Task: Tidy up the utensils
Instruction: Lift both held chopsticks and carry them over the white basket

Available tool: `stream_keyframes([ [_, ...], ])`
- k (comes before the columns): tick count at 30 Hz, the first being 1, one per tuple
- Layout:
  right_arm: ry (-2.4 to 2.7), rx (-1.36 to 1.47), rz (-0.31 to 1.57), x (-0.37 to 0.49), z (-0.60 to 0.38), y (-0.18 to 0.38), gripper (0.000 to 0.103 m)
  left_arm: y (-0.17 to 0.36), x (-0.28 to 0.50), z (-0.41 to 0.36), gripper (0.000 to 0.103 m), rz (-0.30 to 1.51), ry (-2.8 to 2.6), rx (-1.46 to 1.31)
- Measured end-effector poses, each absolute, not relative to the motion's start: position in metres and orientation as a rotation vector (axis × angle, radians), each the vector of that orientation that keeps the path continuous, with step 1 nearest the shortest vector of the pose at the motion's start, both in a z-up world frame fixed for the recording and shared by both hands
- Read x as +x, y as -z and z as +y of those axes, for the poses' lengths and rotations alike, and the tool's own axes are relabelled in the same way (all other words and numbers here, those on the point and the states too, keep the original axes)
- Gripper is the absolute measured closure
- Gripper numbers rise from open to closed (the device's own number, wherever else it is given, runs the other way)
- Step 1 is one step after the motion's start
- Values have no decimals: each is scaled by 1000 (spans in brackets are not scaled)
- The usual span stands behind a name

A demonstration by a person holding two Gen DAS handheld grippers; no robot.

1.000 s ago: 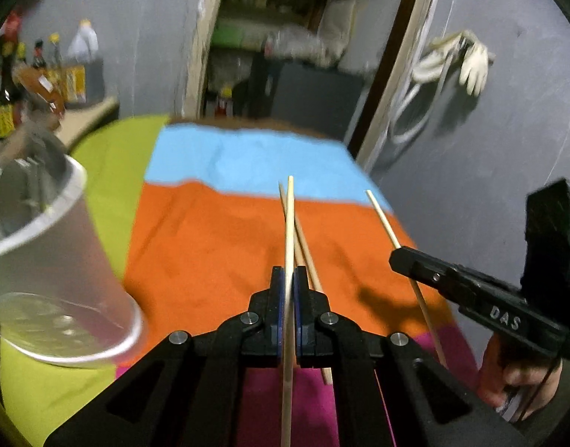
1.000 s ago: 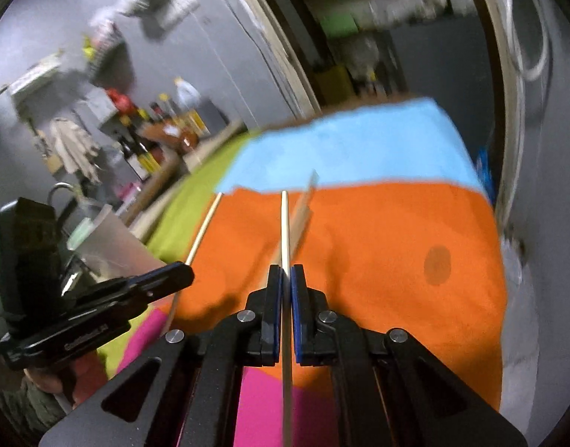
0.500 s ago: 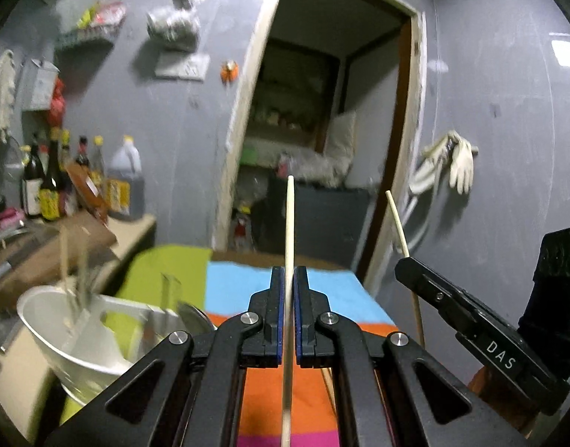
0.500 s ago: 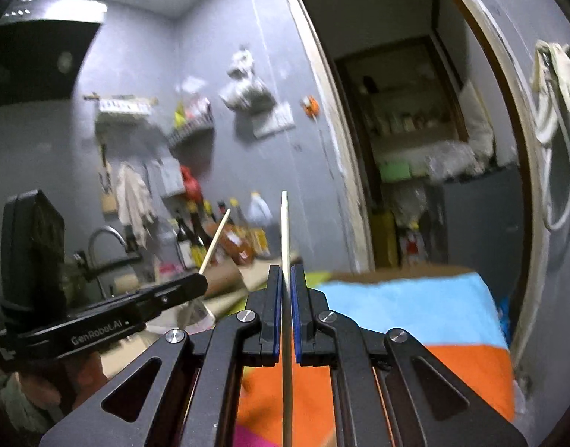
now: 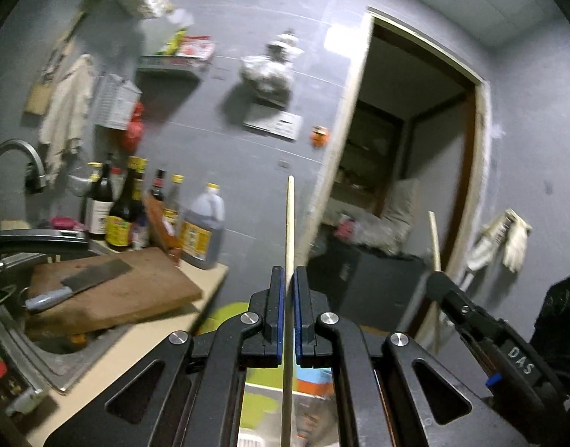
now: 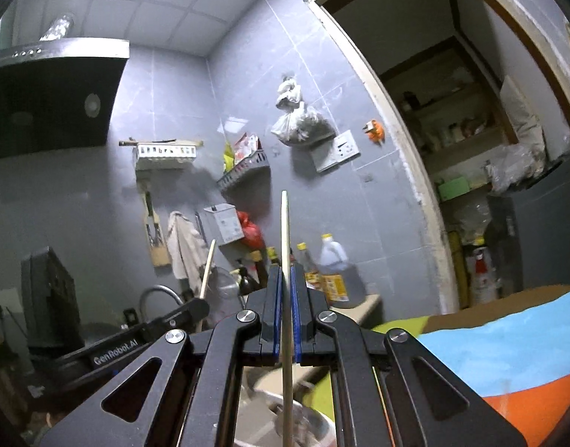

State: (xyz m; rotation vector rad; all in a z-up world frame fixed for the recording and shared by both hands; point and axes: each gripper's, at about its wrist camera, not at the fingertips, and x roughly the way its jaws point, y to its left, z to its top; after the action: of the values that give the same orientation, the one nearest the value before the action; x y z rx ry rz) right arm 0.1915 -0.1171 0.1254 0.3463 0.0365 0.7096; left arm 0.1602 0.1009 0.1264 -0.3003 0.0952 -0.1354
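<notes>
My left gripper (image 5: 289, 273) is shut on a wooden chopstick (image 5: 289, 223) that stands upright, its tip pointing up at the wall. My right gripper (image 6: 285, 272) is shut on a second wooden chopstick (image 6: 285, 231), also upright. The right gripper shows at the right of the left wrist view (image 5: 467, 309) with its chopstick (image 5: 434, 238). The left gripper shows at the left of the right wrist view (image 6: 195, 307) with its chopstick (image 6: 207, 268). A pale utensil cup (image 6: 314, 424) lies below the right gripper, mostly hidden by the jaws.
A striped cloth (image 6: 508, 350) of blue, orange and green covers the table. A counter on the left holds a wooden cutting board (image 5: 113, 298) with a cleaver (image 5: 79, 283), sauce bottles (image 5: 202, 231) and a sink (image 5: 42, 354) with a tap (image 5: 16, 160). A doorway (image 5: 408, 171) opens behind.
Both grippers have tilted up from the cloth toward the wall, each still holding its chopstick. The view has swung left over the counter and sink. The cup now sits beneath the jaws.
</notes>
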Motion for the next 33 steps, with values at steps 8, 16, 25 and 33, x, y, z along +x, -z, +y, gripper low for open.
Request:
stream_keyframes([
  [8,-632,353,13,208,-94,-112,100,-116,177,139,100,73,63,-362],
  [16,-591,294,-3,212,-82,-102,100,-96,190,142,100,80,10,-371],
  [25,-569,243,-19,214,-73,-88,100,-75,194,125,100,123,-18,-332],
  [33,-590,170,37,208,-75,-81,99,-66,186,119,100,158,-13,-311],
])
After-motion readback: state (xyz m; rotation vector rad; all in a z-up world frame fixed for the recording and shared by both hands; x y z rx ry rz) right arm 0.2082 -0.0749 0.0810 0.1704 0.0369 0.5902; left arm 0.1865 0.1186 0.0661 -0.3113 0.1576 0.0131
